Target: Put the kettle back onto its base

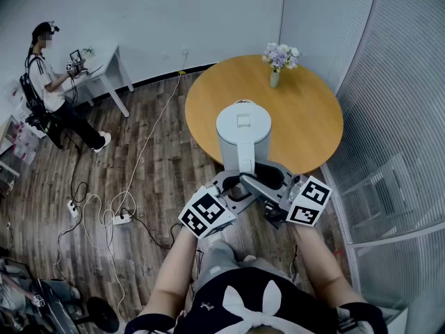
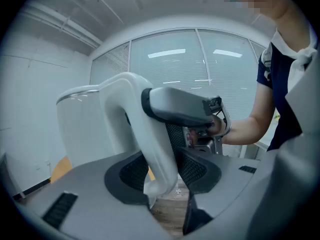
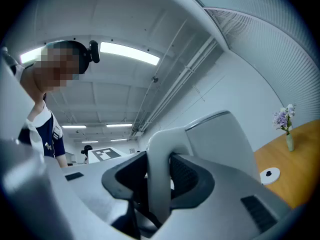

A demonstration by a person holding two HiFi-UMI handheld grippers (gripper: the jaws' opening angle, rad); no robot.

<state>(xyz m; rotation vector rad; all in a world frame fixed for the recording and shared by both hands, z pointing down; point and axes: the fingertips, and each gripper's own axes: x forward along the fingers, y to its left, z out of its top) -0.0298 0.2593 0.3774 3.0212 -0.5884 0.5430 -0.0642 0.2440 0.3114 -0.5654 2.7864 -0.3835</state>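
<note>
You hold the kettle (image 1: 243, 132) at the table's (image 1: 313, 120) near edge, with the left gripper (image 2: 162, 171) and the right gripper (image 3: 159, 179) both clamped on its handle (image 2: 155, 144). This looks like the carrying step. Next, center it over the base (image 3: 269, 173) and lower it straight.

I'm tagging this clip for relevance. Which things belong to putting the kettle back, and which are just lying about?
Job: kettle; base; left tool and right tool, both gripping its handle.
Lying about: flower vase; power strip; white desk.
</note>
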